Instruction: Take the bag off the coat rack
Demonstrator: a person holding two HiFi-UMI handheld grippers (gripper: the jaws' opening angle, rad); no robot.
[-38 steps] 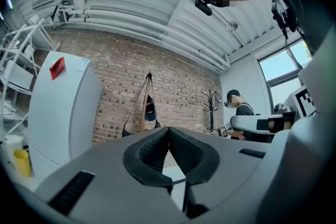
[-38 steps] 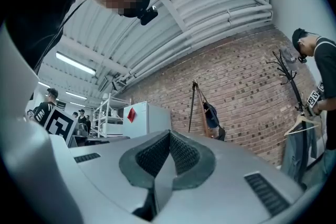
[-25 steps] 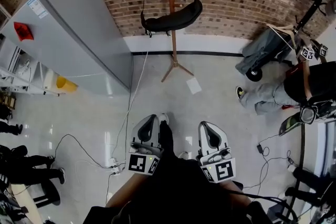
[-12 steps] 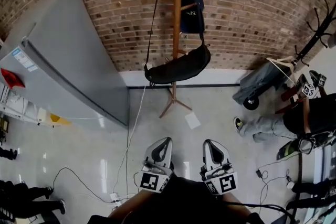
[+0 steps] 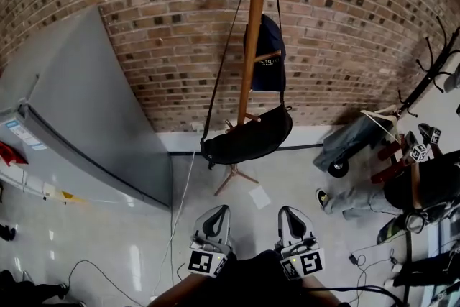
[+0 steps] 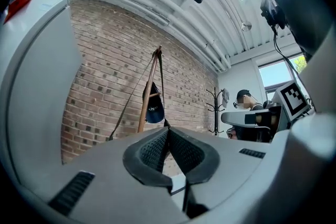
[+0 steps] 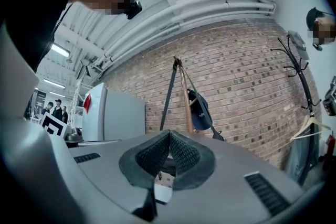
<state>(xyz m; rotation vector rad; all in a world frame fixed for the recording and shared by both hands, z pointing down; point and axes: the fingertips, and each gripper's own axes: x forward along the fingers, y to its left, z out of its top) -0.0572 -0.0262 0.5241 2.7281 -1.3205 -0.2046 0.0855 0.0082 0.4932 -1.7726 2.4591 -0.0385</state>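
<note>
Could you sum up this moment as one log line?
black bag: hangs on coat rack, untouched | left gripper: shut, empty | right gripper: shut, empty

Coat rack (image 5: 251,54): wooden pole, upright, on splayed feet, well ahead of the fingertips of left gripper (image 5: 218,211) and right gripper (image 5: 287,211)

Bag (image 5: 248,142): black, soft, crescent-shaped; hangs from the pole's top by a long black strap (image 5: 228,61), left end lower, beyond both sets of fingertips, untouched

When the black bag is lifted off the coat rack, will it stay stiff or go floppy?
Probably floppy: the bag sags in a curve under its long strap. Likely to swing, since it hangs free from the top of the rack.
</note>
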